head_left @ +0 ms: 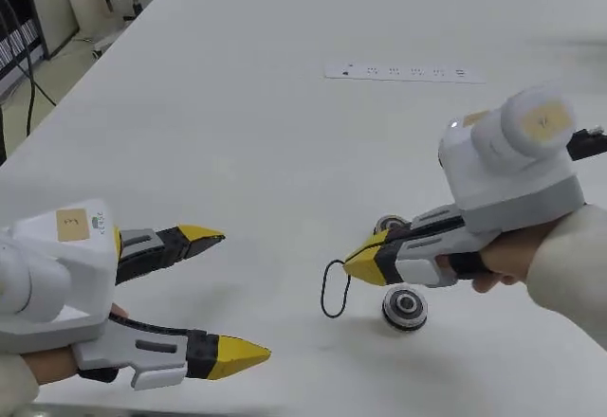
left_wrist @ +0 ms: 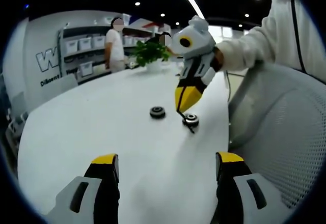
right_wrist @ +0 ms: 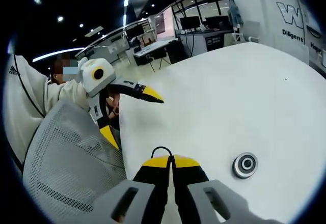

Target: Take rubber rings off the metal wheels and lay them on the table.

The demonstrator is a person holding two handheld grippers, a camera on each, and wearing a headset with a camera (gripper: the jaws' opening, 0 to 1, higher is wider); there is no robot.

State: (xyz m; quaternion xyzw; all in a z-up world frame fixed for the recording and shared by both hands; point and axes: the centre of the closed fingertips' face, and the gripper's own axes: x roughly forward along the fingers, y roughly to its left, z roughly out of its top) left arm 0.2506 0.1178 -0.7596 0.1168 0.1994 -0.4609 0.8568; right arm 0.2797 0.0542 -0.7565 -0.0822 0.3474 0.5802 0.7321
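My right gripper [head_left: 353, 265] is shut on a thin black rubber ring [head_left: 334, 292] that dangles from its yellow tips just above the white table. In the right gripper view the ring [right_wrist: 162, 151] loops up over the closed tips [right_wrist: 172, 161]. One metal wheel [head_left: 405, 307] lies just below the right gripper; a second wheel [head_left: 390, 225] sits behind its jaws. My left gripper [head_left: 224, 294] hovers open at the lower left with nothing between its fingers. In the left gripper view, two wheels [left_wrist: 157, 112] [left_wrist: 191, 119] lie ahead, beneath the right gripper [left_wrist: 186, 101].
A white power strip [head_left: 404, 73] lies farther back on the table [head_left: 237, 133]. A mesh chair back [right_wrist: 66, 158] stands beside the table edge. A person [left_wrist: 114, 43] stands by shelves in the distance, and a potted plant [left_wrist: 149, 52] sits at the table's far end.
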